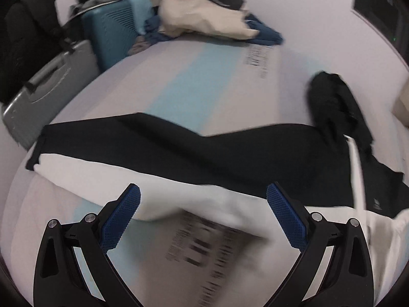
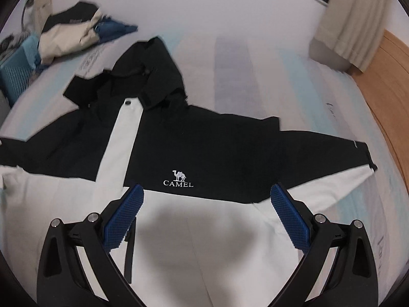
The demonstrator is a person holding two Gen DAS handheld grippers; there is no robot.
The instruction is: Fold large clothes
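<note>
A black-and-white jacket point(image 2: 204, 148) lies spread flat across the bed point(image 2: 255, 58), sleeves out toward both side edges. The left gripper point(image 1: 203, 215) and right gripper point(image 2: 207, 217) hover above it, jaws wide apart, empty.

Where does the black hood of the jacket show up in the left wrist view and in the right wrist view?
Left wrist view: the hood lies crumpled at right of centre, above the black sleeve, far from the open left tool.
Right wrist view: the hood lies upper left of centre, above the camel logo and the open right tool.
Shared landmark: the cream and blue clothes pile beyond the jacket.
</note>
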